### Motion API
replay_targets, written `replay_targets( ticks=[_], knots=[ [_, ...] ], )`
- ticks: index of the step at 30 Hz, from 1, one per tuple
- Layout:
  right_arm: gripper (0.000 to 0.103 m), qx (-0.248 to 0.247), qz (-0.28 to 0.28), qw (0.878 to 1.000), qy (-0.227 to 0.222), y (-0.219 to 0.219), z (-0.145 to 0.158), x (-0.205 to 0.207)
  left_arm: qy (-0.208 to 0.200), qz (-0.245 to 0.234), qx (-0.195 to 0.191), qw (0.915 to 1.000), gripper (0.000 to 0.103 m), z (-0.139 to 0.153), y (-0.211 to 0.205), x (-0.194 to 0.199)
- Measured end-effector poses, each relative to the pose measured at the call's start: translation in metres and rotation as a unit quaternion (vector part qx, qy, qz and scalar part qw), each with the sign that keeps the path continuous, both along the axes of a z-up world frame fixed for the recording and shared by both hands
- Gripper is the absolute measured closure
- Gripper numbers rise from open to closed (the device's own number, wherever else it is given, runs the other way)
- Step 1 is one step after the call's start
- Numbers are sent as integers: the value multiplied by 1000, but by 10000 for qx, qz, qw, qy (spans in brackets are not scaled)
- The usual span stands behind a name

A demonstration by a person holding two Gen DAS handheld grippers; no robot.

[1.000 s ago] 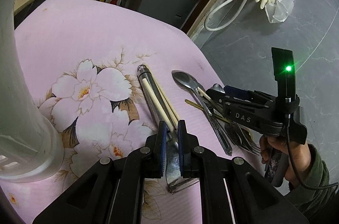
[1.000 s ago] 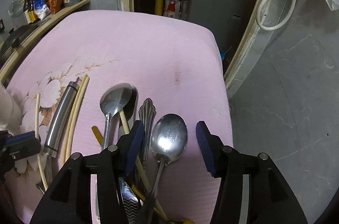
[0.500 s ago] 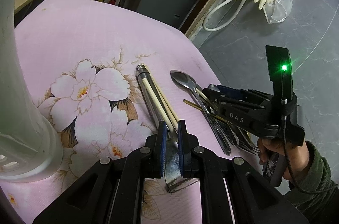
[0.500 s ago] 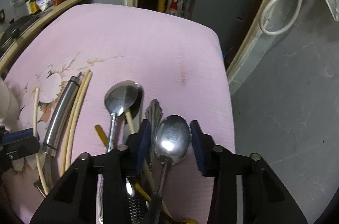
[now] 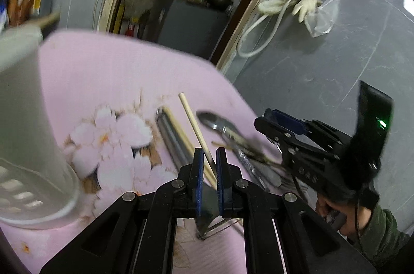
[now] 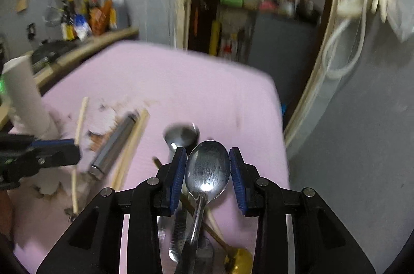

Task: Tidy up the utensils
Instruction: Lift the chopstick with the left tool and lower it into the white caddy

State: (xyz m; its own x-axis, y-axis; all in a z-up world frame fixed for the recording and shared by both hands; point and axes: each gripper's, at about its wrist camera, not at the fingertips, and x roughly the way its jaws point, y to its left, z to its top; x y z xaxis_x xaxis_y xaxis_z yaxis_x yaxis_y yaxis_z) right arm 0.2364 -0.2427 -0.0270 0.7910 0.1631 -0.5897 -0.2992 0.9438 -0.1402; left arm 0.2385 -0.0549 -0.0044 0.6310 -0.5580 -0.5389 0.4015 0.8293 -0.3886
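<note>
On a pink floral mat [image 5: 108,82] against grey walls, the left gripper [image 5: 208,170] pinches a pale chopstick [image 5: 192,121]; the right gripper [image 6: 207,177] clasps a shiny steel spoon [image 6: 207,167].

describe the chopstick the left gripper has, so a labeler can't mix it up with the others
On the pink floral mat, look right of the tall white holder, at the left gripper. The chopstick is pinched between its blue pads and angles up off the mat, unlike the pale sticks lying flat beside the steel handle.

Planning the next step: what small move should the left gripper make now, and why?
Probably swing toward the white holder and lower in. The left gripper is shut on a chopstick raised off the pink mat, and the holder stands just to its left.
</note>
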Motion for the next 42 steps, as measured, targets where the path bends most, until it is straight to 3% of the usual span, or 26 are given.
replay_targets(
  ticks=[6,9,14,24,29,34,39,42],
  knots=[
    [71,139,166,9923,-1217,13,16,-44,-654,186,-54,9977,100,23,1,-25],
    [71,379,197,9875,-1516,14,22,-54,-896,240,-53,9957,101,36,0,-36],
    [71,687,374,9802,-1819,18,41,-65,-1289,327,9,9911,101,54,3,-56],
    [71,1500,808,9641,-2038,30,73,-73,-1583,638,-78,9853,101,89,40,-84],
    [71,1799,1168,9505,-2249,52,96,-69,-1998,1030,-14,9744,101,125,76,-95],
    [71,2457,1691,9226,-2445,91,130,-52,-2373,1649,129,9572,101,158,123,-101],
    [71,2835,1993,9002,-2636,137,147,-38,-2462,2220,214,9432,101,167,169,-100],
    [71,2813,2016,8964,-2771,159,144,-31,-2412,2495,348,9372,101,161,187,-92]
  ],
)
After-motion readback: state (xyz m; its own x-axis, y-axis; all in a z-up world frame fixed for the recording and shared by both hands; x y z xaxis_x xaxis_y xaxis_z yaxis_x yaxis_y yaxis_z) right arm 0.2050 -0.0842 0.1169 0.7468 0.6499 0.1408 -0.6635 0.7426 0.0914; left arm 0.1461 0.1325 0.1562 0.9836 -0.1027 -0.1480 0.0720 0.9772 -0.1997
